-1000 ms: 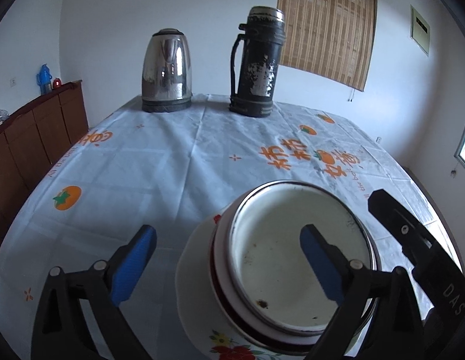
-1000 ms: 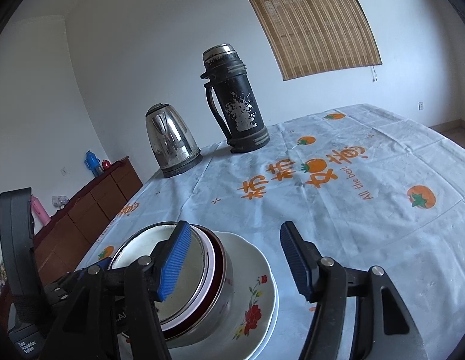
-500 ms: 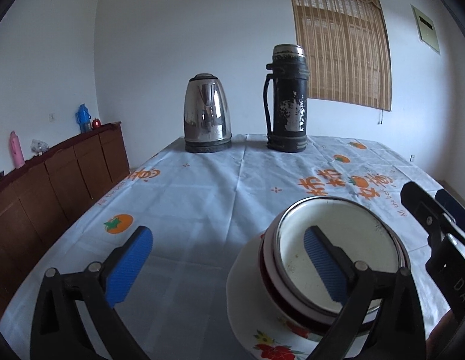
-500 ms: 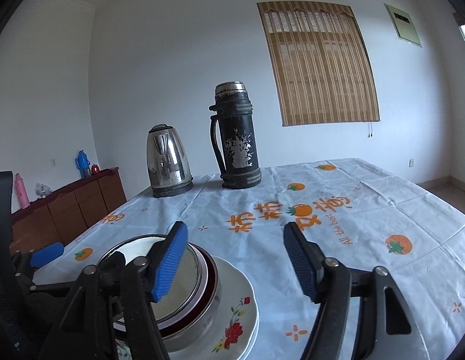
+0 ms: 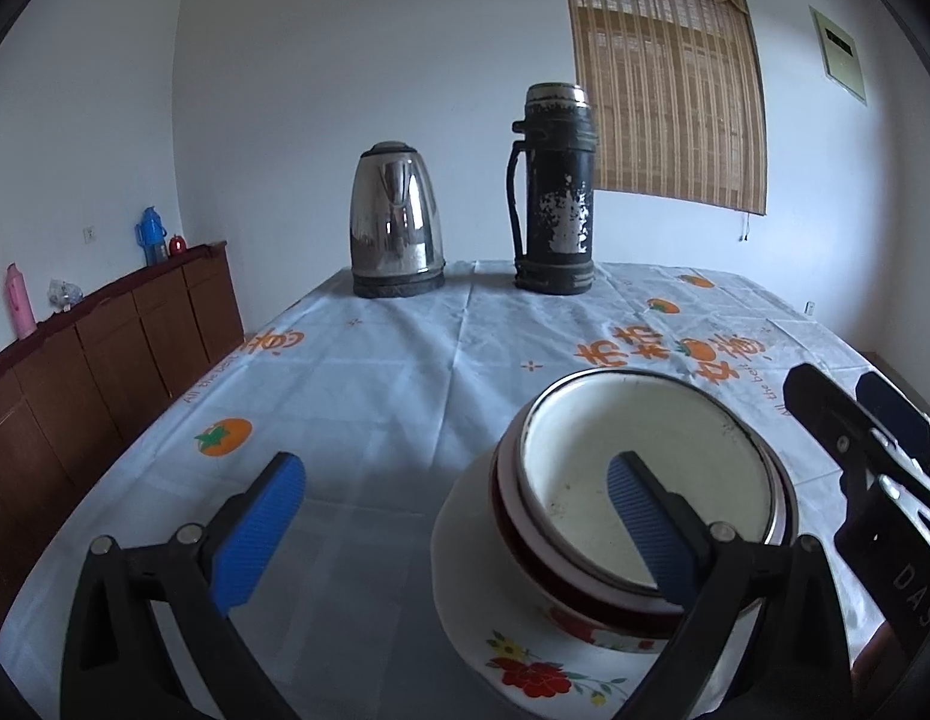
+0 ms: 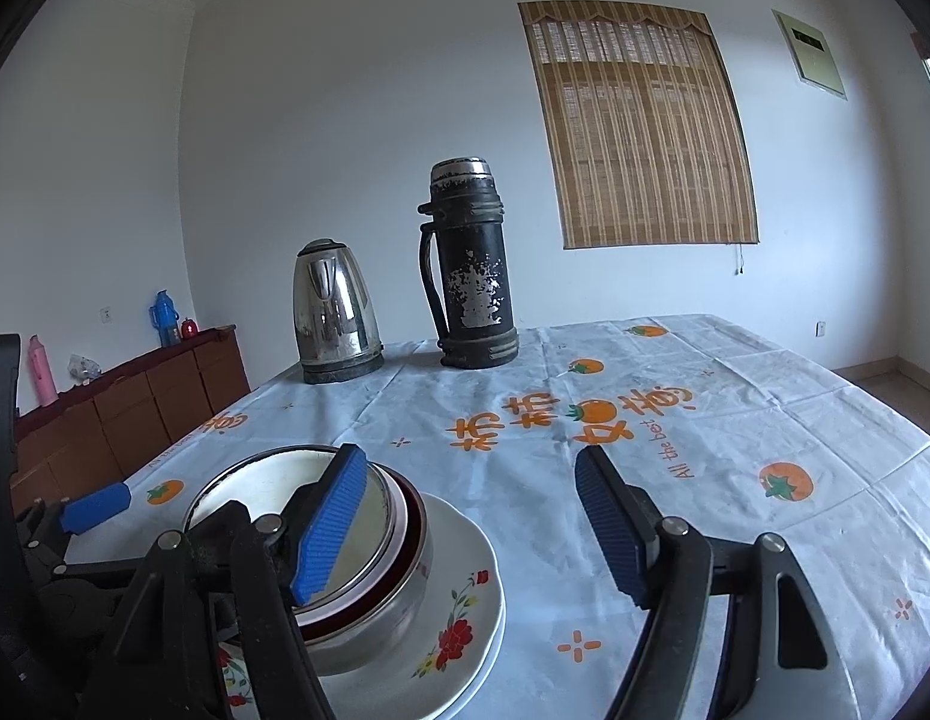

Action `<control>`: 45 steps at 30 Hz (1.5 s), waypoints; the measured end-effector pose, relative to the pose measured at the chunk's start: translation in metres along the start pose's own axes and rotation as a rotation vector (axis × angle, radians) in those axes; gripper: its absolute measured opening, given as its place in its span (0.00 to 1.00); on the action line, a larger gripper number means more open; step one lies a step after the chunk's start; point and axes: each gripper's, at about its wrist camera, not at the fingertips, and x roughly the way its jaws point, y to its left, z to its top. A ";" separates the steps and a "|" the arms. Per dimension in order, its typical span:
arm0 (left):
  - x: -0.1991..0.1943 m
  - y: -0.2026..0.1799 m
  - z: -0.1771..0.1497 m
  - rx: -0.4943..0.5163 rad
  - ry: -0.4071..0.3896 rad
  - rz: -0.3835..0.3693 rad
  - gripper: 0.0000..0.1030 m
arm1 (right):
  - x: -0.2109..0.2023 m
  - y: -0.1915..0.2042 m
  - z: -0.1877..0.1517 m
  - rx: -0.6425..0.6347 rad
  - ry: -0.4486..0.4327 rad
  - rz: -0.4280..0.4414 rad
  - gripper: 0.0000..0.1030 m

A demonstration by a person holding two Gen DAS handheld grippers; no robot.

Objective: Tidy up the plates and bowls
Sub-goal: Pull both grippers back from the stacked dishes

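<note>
Looking along the left gripper (image 5: 447, 531), its blue fingers (image 5: 258, 534) stand wide apart and grip nothing, the right one hanging over the stacked bowls (image 5: 645, 486) on a flowered plate (image 5: 525, 654) at four o'clock on the worktop (image 5: 375, 396), with a kettle (image 5: 396, 222) and flask (image 5: 552, 192) at twelve. From the right gripper (image 6: 471, 525), whose fingers (image 6: 612, 525) are likewise open and empty, the bowls (image 6: 369, 546) and plate (image 6: 459, 600) sit at seven o'clock, kettle (image 6: 333, 312) and flask (image 6: 471, 267) at twelve.
</note>
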 end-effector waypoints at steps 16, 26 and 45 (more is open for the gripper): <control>-0.024 -0.008 -0.008 0.017 -0.044 -0.011 1.00 | -0.027 -0.008 -0.004 0.013 -0.031 0.039 0.72; -0.021 -0.007 -0.010 -0.017 -0.004 -0.016 1.00 | -0.022 -0.012 -0.004 0.040 0.004 0.041 0.75; -0.058 -0.005 -0.025 -0.055 0.010 -0.011 1.00 | -0.058 -0.015 -0.015 0.068 -0.015 0.055 0.76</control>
